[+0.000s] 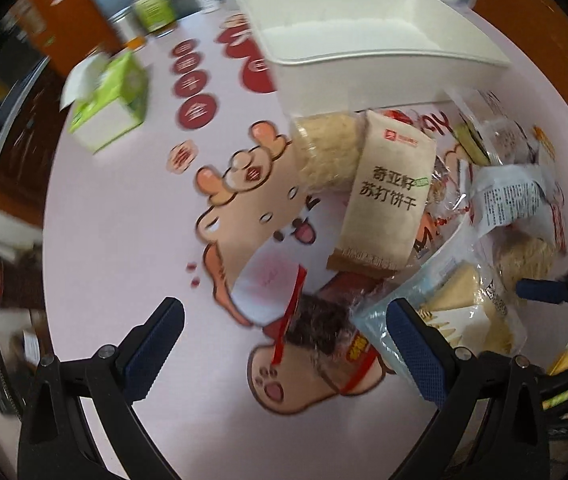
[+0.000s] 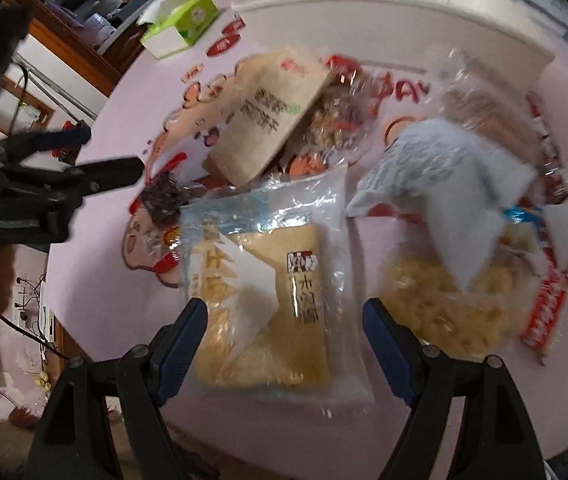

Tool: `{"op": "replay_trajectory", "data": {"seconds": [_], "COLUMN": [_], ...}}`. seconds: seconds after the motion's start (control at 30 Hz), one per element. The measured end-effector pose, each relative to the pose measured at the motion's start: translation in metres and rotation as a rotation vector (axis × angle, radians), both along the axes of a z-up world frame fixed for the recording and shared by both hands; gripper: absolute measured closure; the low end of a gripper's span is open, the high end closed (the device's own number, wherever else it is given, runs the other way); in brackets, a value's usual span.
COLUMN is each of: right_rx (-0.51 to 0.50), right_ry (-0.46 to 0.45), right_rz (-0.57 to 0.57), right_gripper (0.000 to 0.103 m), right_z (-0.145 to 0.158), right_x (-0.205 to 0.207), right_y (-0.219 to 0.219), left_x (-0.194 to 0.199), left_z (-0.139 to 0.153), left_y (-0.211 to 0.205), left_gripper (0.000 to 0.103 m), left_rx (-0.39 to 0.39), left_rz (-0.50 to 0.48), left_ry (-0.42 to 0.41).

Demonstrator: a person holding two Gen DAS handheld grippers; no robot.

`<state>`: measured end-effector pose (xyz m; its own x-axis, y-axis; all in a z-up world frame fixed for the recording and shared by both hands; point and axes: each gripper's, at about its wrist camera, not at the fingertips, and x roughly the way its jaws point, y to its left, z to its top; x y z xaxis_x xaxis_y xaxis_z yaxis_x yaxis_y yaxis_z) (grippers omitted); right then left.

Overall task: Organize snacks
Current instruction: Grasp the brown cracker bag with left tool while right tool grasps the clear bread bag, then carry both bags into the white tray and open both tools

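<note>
Where blurred, crinkly clear snack packets (image 2: 276, 292)

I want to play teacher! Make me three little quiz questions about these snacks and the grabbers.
1. True or false: the white bin already holds snacks.
2. Which packet lies between the right gripper fingers: A) the beige cracker packet, B) the clear sandwich-cake packet, C) the green tissue box?
3. Fill in: the left gripper is ____ (open/shut).

Key: 1 false, what shows of it looks empty. 2 B. 3 open.
</note>
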<state>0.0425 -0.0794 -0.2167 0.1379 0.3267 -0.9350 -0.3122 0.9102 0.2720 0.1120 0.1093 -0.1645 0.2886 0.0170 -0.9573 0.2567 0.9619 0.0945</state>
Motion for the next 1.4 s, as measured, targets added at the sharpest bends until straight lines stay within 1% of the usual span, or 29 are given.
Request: {"op": "replay_trajectory", "data": {"seconds": [0.1,0.13,0.2,0.3,0.33,0.37,0.4,0.47,0.57,0.63,0.67,0.77,0.8,0.83,0.93,1.03,1.13,1.23,1.3,1.4], "right_rx": [-0.009,-0.017,-0.019,-0.020,-0.008,0.021,0.025,0.034,0.058,0.064,0.062,0.063,0.063,0.059,0.053,0.051,0.049,0.041,0.022,-0.002], "right_ry": [0.018,0.015,-0.009,-0.018,-0.015,-0.002,-0.002,-0.003,0.019,0.025,0.022,0.019,0.018,0.012,-0.008,-0.030,-0.060,-0.108,-0.153,-0.239], "right_rz": [0.012,0.020,0.043,0.069,0.076,0.083,0.080,0.080,0.054,0.045,0.045,0.044,0.045,0.048,0.052,0.046,0.036,0.022,0.010,-0.024], "right_gripper": [0.022,0.019,0.018,0.023,0.038,0.048,0.052,0.068,0.078,0.080,0.081,0.082,0.082,0.083,0.083,0.084,0.084,0.084,0.084,0.084], "right_z": [-0.018,-0.019,-0.018,-0.017,-0.017,-0.014,-0.011,-0.006,-0.003,-0.002,-0.001,0.004,0.007,0.005,0.013,0.027,0.045,0.068,0.088,0.126], "right_x": [0.004,0.004,0.003,0.002,0.002,0.001,0.000,-0.001,-0.001,0.000,-0.001,-0.006,-0.008,-0.005,-0.011,-0.013,-0.014,-0.012,-0.009,0.001], "right_y": [0.007,0.010,0.014,0.017,0.016,0.015,0.012,0.007,-0.002,-0.003,-0.001,-0.009,-0.014,-0.011,-0.014,-0.017,-0.021,-0.025,-0.029,-0.034], "left_x": [0.013,0.016,0.027,0.042,0.045,0.048,0.052,0.057,0.066,0.070,0.073,0.078,0.078,0.078,0.079,0.071,0.061,0.050,0.047,0.037], "left_z": [-0.003,-0.004,-0.009,-0.017,-0.020,-0.024,-0.029,-0.038,-0.054,-0.061,-0.065,-0.075,-0.073,-0.071,-0.069,-0.056,-0.025,0.021,0.058,0.109], "left_y": [-0.006,-0.008,-0.013,-0.023,-0.026,-0.030,-0.035,-0.042,-0.054,-0.060,-0.063,-0.069,-0.071,-0.073,-0.072,-0.068,-0.062,-0.049,-0.039,-0.028], "left_gripper": [0.002,0.002,0.002,0.002,0.002,0.002,0.002,0.002,0.002,0.003,0.006,0.028,0.043,0.045,0.046,0.046,0.046,0.046,0.046,0.046], "left_rx": [-0.020,-0.031,-0.054,-0.080,-0.081,-0.077,-0.071,-0.063,-0.056,-0.045,-0.038,-0.035,-0.040,-0.037,-0.027,-0.024,-0.055,-0.098,-0.123,-0.177], "left_rz": [-0.054,-0.067,-0.083,-0.098,-0.104,-0.113,-0.124,-0.135,-0.149,-0.151,-0.151,-0.148,-0.146,-0.154,-0.140,-0.124,-0.105,-0.096,-0.089,-0.067], "left_ry": [0.009,0.015,0.028,0.057,0.064,0.070,0.075,0.097,0.141,0.157,0.168,0.214,0.200,0.185,0.187,0.150,0.091,-0.006,-0.100,-0.233]}}
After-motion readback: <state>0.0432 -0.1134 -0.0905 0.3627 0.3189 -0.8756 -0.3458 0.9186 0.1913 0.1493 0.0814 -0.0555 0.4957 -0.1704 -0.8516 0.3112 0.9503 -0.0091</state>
